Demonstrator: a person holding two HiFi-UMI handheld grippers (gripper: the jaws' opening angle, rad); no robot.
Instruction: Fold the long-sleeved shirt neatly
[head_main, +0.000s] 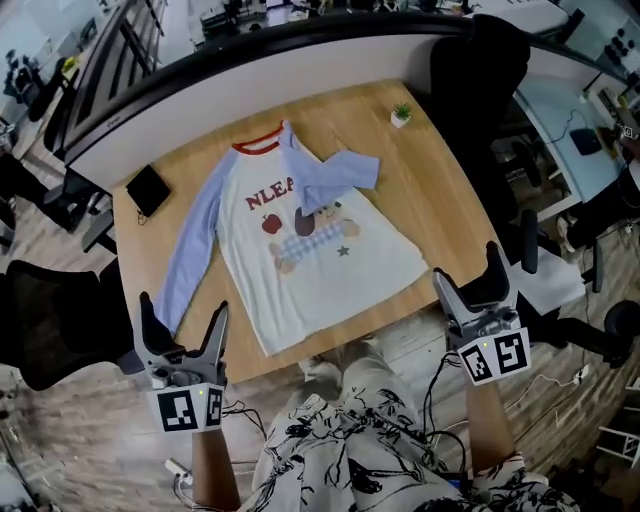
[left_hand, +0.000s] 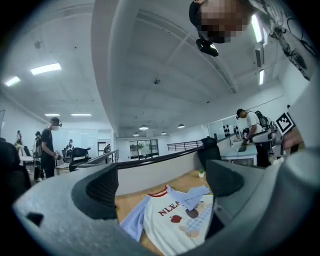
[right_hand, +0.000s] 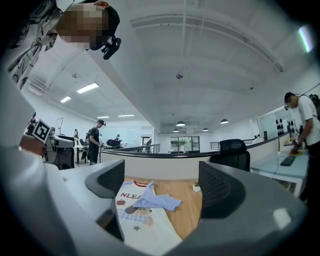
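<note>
Shirt (head_main: 300, 240) lies mid-table (head_main: 440, 200); left gripper (head_main: 184, 318) and right gripper (head_main: 468, 268) gape empty off the near edge. Only the head view shows the wallet (head_main: 148, 190).

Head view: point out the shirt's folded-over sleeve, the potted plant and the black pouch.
folded-over sleeve (head_main: 340, 176), head view, middle of the blue fabric.
potted plant (head_main: 401, 114), head view, where the leaves meet the white pot.
black pouch (head_main: 148, 189), head view, centre of its flat top.
</note>
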